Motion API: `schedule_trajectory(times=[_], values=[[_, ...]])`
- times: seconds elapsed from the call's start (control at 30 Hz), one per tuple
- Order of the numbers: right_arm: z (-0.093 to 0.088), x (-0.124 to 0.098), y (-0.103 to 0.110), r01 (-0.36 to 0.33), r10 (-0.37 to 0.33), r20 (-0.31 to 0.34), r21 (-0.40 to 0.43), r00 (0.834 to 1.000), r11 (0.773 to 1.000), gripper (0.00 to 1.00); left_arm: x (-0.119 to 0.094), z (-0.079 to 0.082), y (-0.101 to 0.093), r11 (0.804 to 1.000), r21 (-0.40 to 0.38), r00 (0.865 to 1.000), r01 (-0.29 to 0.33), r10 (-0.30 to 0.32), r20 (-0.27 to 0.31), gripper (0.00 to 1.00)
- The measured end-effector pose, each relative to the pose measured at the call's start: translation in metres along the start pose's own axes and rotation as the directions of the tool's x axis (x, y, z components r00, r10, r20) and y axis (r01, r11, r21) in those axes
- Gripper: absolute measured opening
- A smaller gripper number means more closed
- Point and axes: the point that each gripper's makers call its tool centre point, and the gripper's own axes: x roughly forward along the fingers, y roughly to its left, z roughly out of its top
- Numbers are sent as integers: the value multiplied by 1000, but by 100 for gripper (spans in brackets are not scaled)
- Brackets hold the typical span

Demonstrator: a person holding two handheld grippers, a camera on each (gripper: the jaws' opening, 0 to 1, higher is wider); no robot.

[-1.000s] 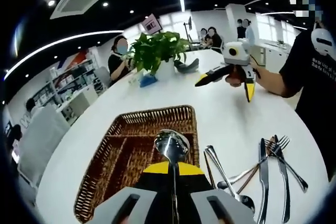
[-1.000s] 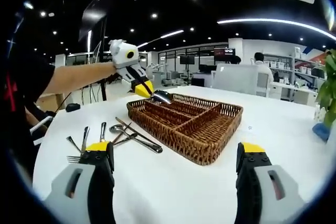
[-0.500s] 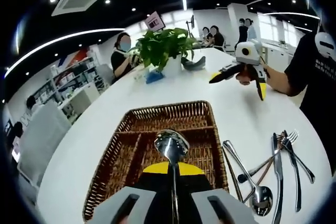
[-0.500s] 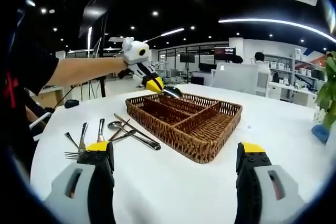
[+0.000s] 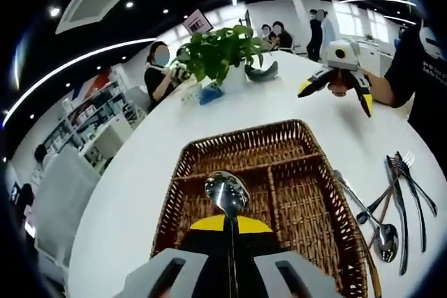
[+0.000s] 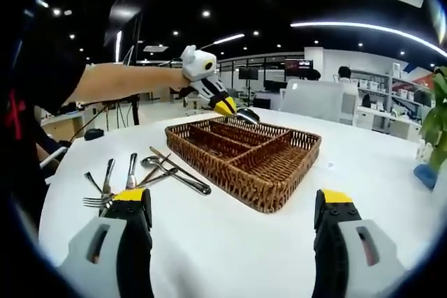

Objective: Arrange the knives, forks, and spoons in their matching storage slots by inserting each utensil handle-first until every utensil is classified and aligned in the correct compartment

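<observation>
My left gripper (image 5: 230, 223) is shut on a steel spoon (image 5: 227, 193), bowl end forward, held above the near compartments of the brown wicker tray (image 5: 230, 146). In the right gripper view that same left gripper (image 6: 228, 107) hovers with the spoon (image 6: 246, 116) over the tray's (image 6: 272, 196) far side. My right gripper (image 6: 234, 209) stands open over bare table, nothing between its jaws; it shows in the left gripper view (image 5: 337, 78) beyond the tray. Loose forks, knives and spoons (image 5: 395, 200) lie right of the tray, and the same pile (image 6: 133, 176) lies left of it in the right gripper view.
A potted green plant (image 5: 216, 50) and a blue object (image 5: 209, 93) stand at the table's far side. People sit behind it. A person's arm (image 6: 115, 80) reaches over the white round table (image 6: 237, 249).
My left gripper with the spoon has advanced further over the tray, which now sits larger and nearer below it. The right gripper has stayed open and nearly still.
</observation>
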Motion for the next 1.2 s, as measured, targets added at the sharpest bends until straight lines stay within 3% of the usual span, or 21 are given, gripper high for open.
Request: schedule_trajectory(times=[0.63, 1.2], values=[[-12, 7, -6, 13, -13, -31, -5, 999, 1000, 99, 20, -17, 60, 999, -46, 1000, -15, 15, -8, 0], [-10, 7, -8, 23, -23, -30, -9, 999, 1000, 99, 32, -20, 63, 998, -54, 1000, -19, 19, 0, 0]])
